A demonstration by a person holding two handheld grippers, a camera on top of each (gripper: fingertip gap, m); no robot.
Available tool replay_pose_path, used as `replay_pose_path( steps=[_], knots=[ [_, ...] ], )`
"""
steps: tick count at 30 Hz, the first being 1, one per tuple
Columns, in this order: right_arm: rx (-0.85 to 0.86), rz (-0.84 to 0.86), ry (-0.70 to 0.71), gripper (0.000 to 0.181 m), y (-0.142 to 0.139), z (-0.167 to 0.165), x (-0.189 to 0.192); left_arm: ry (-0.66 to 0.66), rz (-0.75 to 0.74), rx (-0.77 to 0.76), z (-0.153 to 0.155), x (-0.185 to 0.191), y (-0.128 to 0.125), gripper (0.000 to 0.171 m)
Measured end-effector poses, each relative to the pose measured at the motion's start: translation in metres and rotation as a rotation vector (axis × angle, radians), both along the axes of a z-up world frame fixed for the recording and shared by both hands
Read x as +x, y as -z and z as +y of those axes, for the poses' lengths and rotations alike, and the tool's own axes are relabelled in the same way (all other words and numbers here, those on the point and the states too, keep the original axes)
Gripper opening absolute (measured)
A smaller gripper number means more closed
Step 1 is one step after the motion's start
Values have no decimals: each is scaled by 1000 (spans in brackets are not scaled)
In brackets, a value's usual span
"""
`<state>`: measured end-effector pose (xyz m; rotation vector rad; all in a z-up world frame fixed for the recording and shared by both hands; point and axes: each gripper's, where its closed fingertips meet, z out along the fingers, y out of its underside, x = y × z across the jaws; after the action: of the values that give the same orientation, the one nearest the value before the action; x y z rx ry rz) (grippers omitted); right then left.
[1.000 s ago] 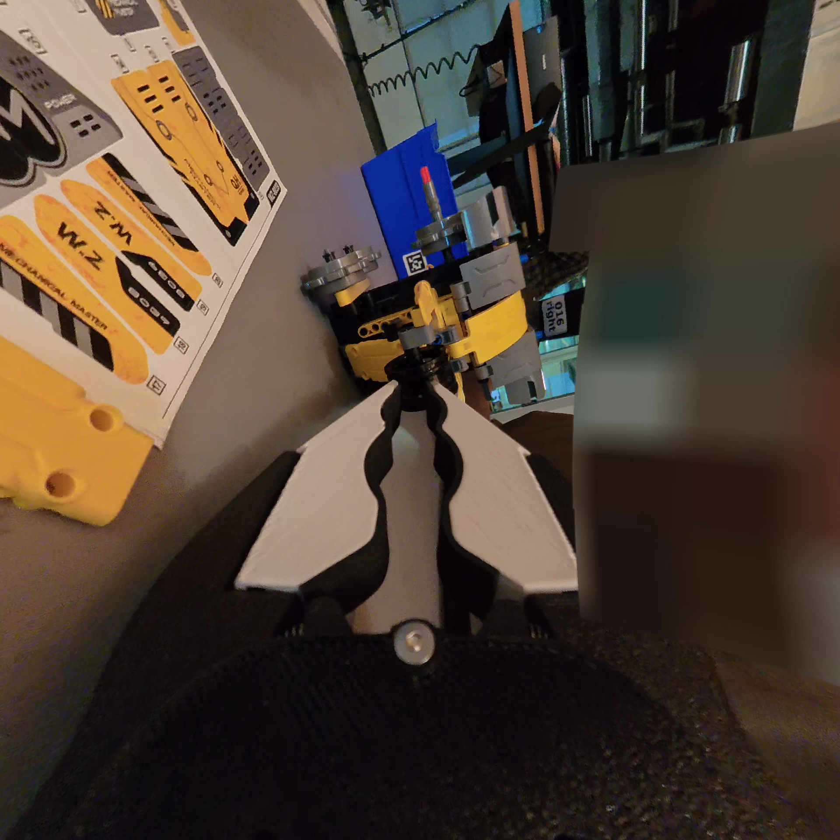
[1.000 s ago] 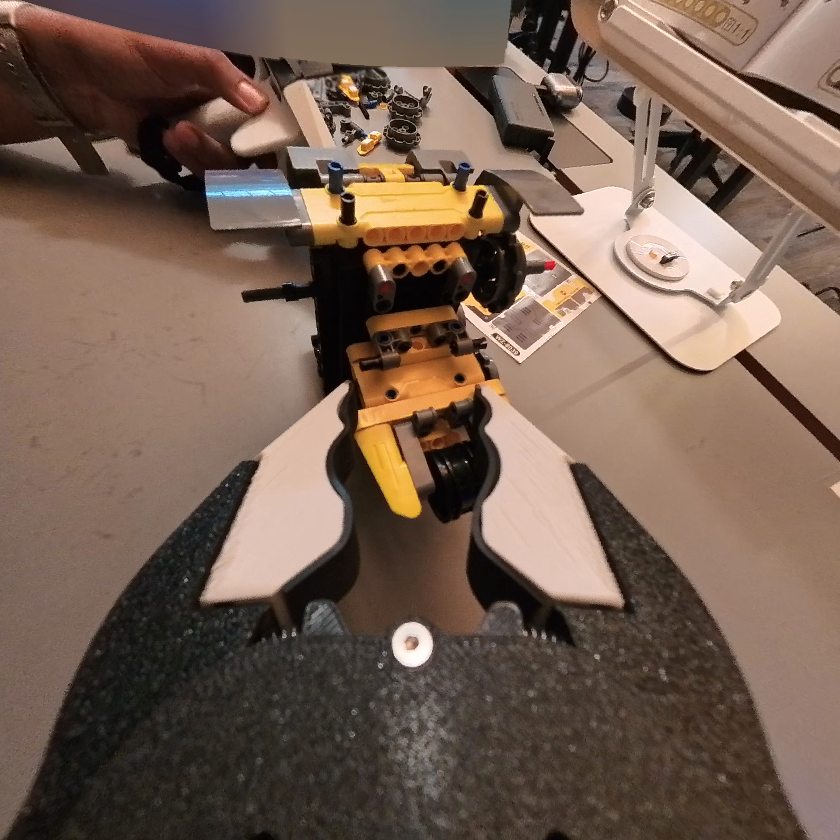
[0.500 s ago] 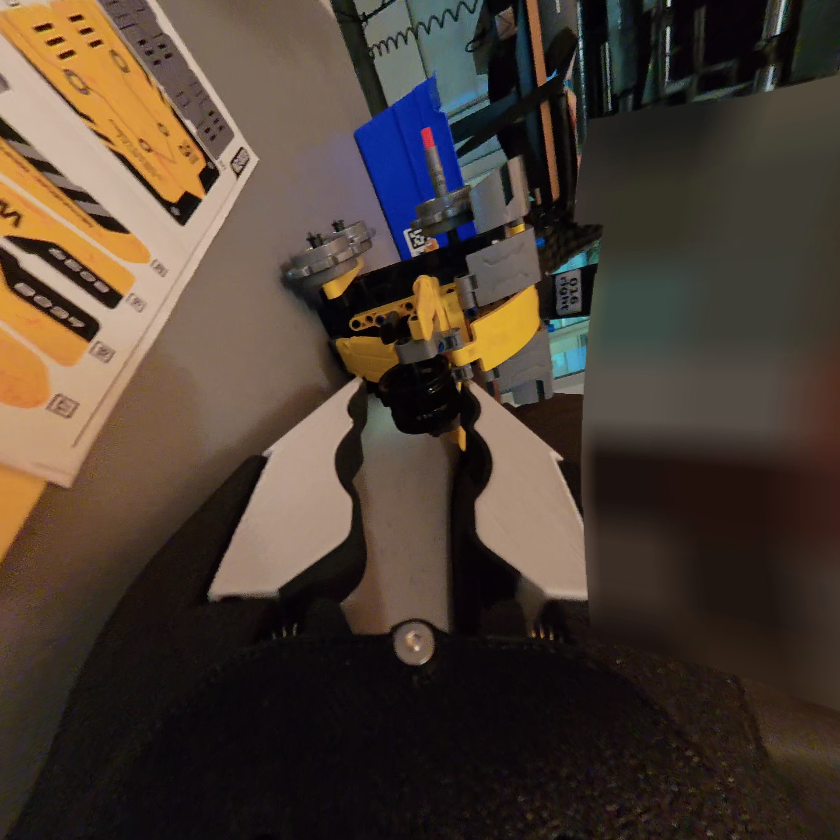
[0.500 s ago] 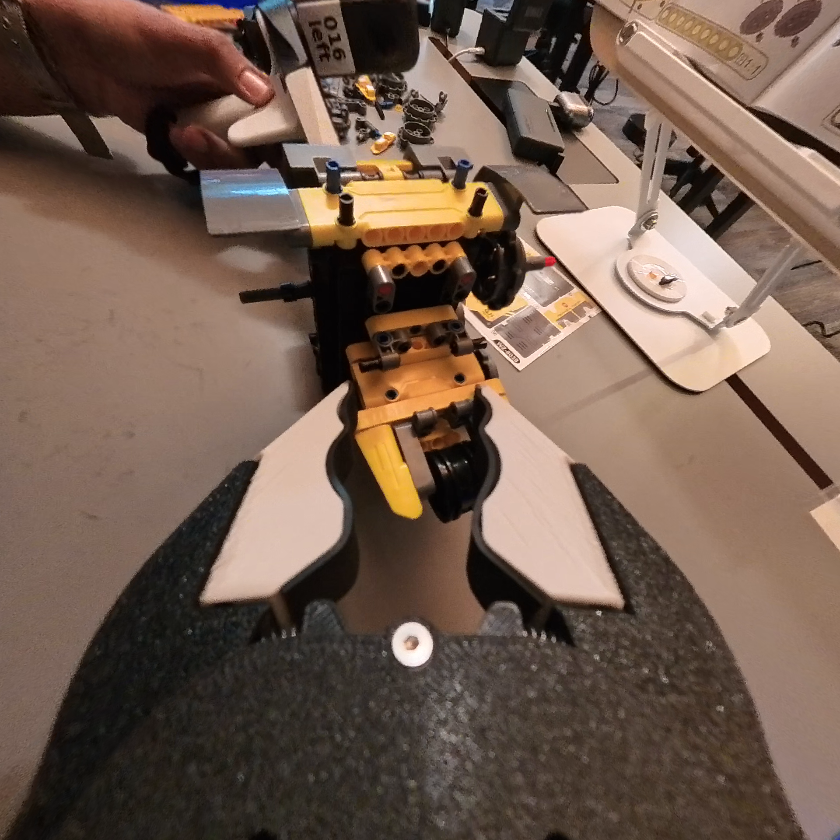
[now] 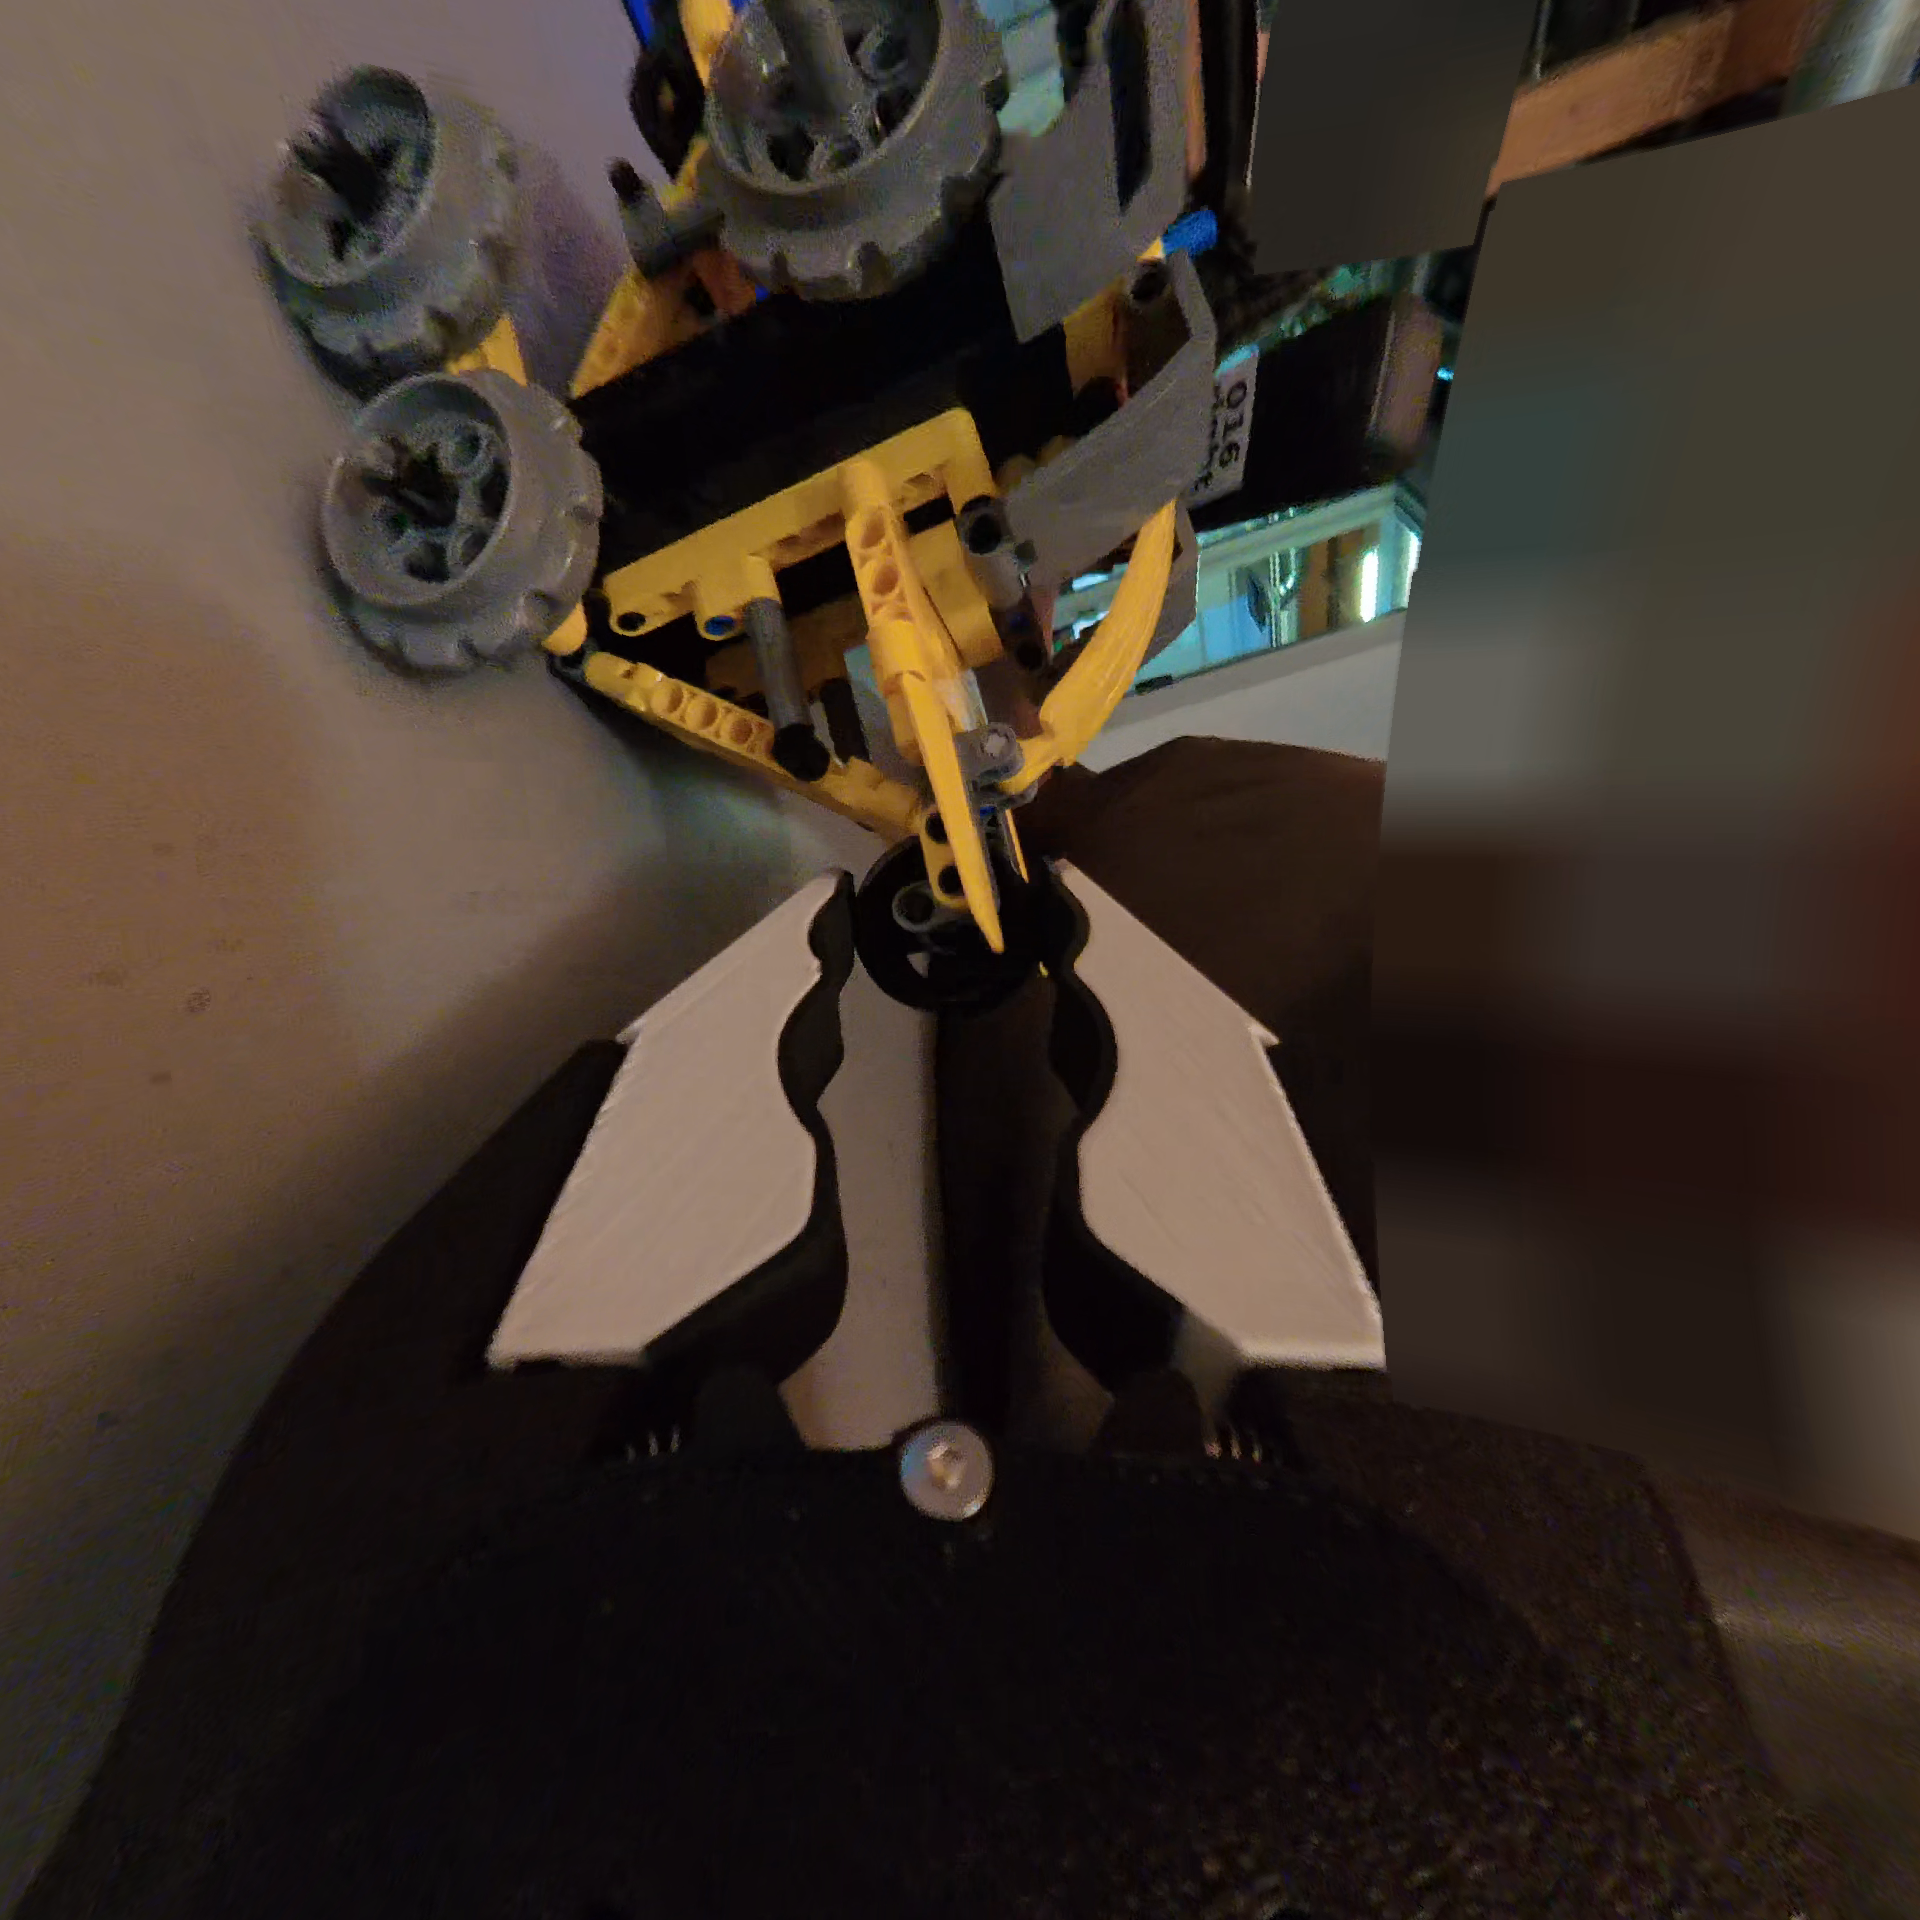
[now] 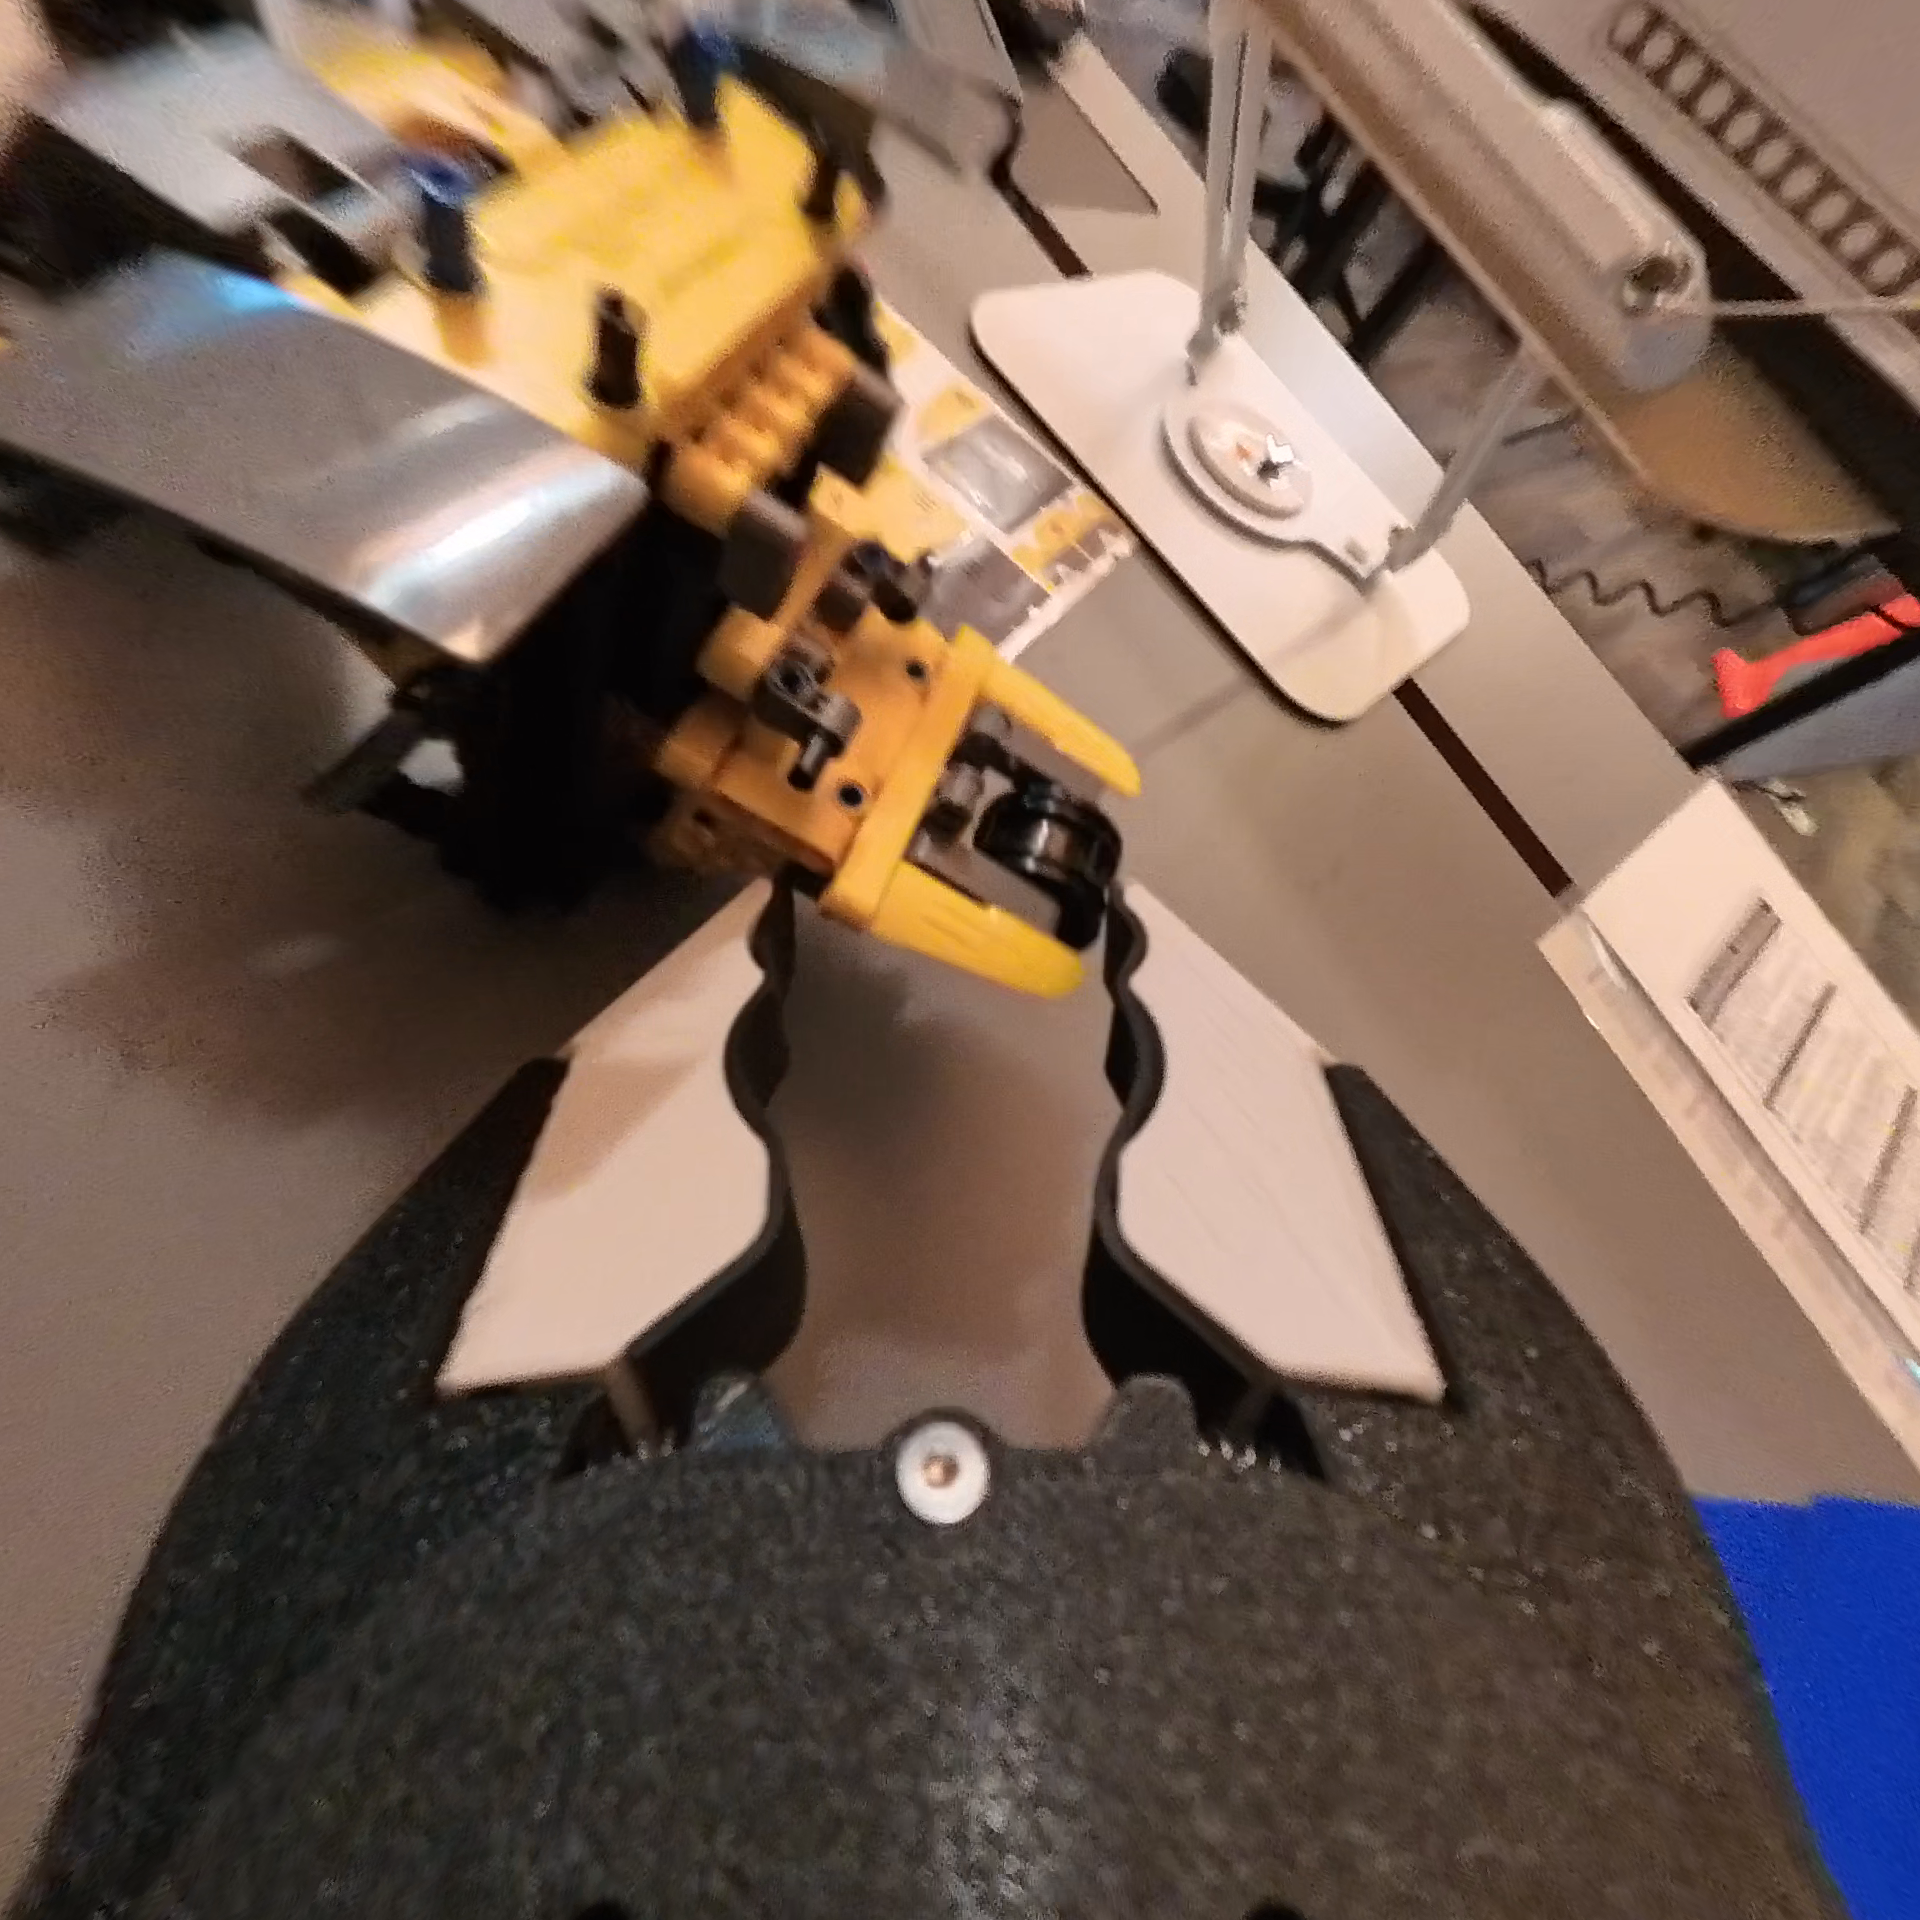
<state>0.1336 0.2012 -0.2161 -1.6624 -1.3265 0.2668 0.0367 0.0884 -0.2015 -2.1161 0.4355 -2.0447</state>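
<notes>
A yellow and black brick model with a silver-grey panel [image 6: 727, 582] is tilted over the grey table [image 6: 208, 1039]. My right gripper [image 6: 948, 902] has the model's end at its fingertips: a yellow pronged piece [image 6: 935, 914] against the left finger, a black wheel [image 6: 1049, 831] against the right. In the left wrist view the model [image 5: 831, 540] shows its underside with three grey wheels [image 5: 457, 520]. My left gripper [image 5: 945, 904] is shut on a black wheel [image 5: 935, 956] at the model's other end. The right gripper's labelled body [image 5: 1231, 436] shows behind the model.
A white lamp base [image 6: 1226, 468] and its arm stand to the right. A printed sheet [image 6: 997, 488] lies beside the model. A clear box [image 6: 1766, 1039], a red item [image 6: 1808, 665] and a blue object [image 6: 1818, 1662] are further right.
The left gripper opened, moved forward and closed on the black wheel. The model has rotated and tilted, and now sits at the right gripper's fingertips instead of deep between the fingers.
</notes>
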Motion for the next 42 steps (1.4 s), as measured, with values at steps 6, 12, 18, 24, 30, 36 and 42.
replay_pose_path(
  steps=[6, 12, 18, 24, 30, 36, 42],
  knots=[
    [4, -131, 55, 63, 20, 7, 10, 36, -7, -22, -8, 12, 6, 34],
    [-7, -110, 128, 62, 9, 14, 22, -7, -4, -8, 1, 2, 2, 37],
    [85, -94, 280, 60, -27, 26, 54, 28, -3, -2, -9, 13, 3, 49],
    [95, 82, 266, 55, -74, -19, 50, 50, -54, -36, -25, 34, 7, 50],
    [-247, 250, -44, 53, -74, -109, -22, 47, -72, -19, -34, 46, 5, 43],
    [-174, 102, -68, 51, -55, -122, -54, -12, -4, 65, -28, 40, 9, 42],
    [119, -42, 4, 65, -76, -107, -62, -56, -11, 98, -24, 35, 7, 36]
  ],
)
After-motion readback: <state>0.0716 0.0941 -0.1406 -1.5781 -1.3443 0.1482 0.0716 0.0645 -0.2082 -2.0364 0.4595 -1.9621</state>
